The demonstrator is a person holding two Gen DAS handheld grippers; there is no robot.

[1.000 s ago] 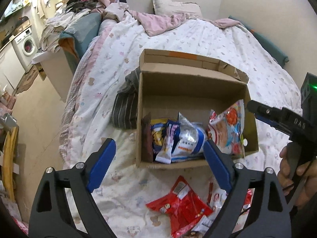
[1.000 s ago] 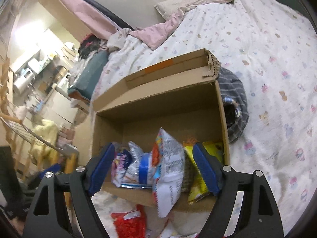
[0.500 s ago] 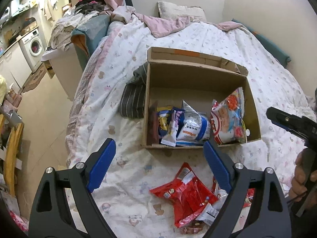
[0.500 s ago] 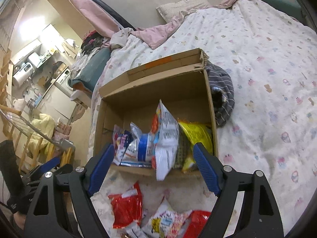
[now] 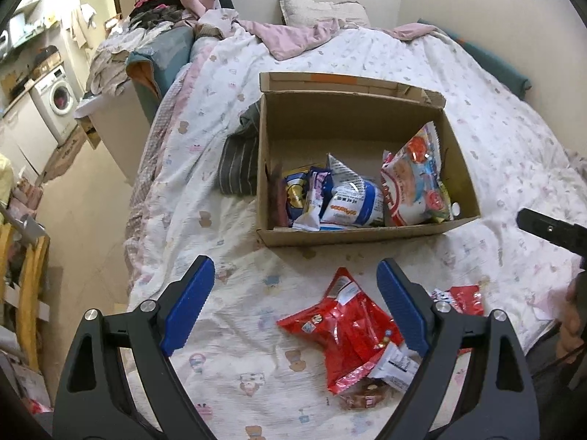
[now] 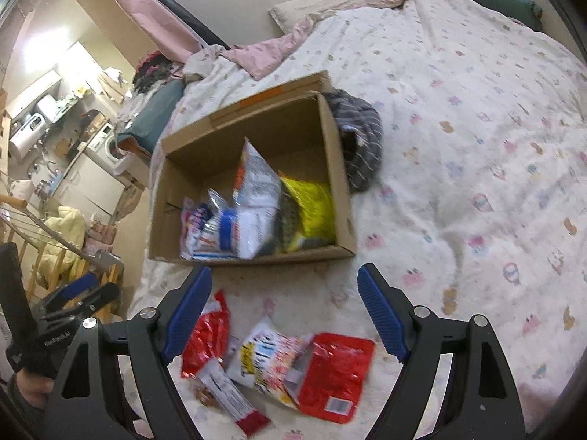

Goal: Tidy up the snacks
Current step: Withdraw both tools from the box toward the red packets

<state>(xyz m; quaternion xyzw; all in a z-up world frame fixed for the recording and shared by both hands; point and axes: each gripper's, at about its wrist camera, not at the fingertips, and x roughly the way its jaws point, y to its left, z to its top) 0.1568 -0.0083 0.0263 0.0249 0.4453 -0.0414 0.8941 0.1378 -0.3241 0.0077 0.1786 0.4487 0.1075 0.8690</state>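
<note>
An open brown cardboard box point(image 5: 367, 168) sits on the bed point(image 5: 495, 139), whose white quilt carries a small pastel print. Several snack packets already stand in the box on edge, side by side along its near wall, probably so each stays visible and the far half remains free for more. Among them are a blue-and-white foil bag point(image 5: 352, 205) and a large white bag with red and orange print point(image 5: 411, 179).

The remaining snacks lie loose on the quilt just near the box: a crumpled red foil packet point(image 5: 345, 333), a flat red pouch with a white barcode label point(image 6: 334, 374), and a white packet with red and yellow print point(image 6: 271, 359) lying partly over that pouch.

The left tongs point(image 5: 293, 308) hang above this pile, spread wide and holding nothing, with the crumpled red packet beside the right finger. The right tongs point(image 6: 284, 310) are likewise wide apart and empty, over the strip of quilt between the box and the pile. Both look poised to pick the next packet.

The right wrist view alone reveals a yellow bag point(image 6: 312, 209) behind the tall white one, and the full spread of loose packets. The left wrist view shows the printed fronts of the boxed bags and a striped grey cloth point(image 5: 238, 161) touching the box's left wall.
</note>
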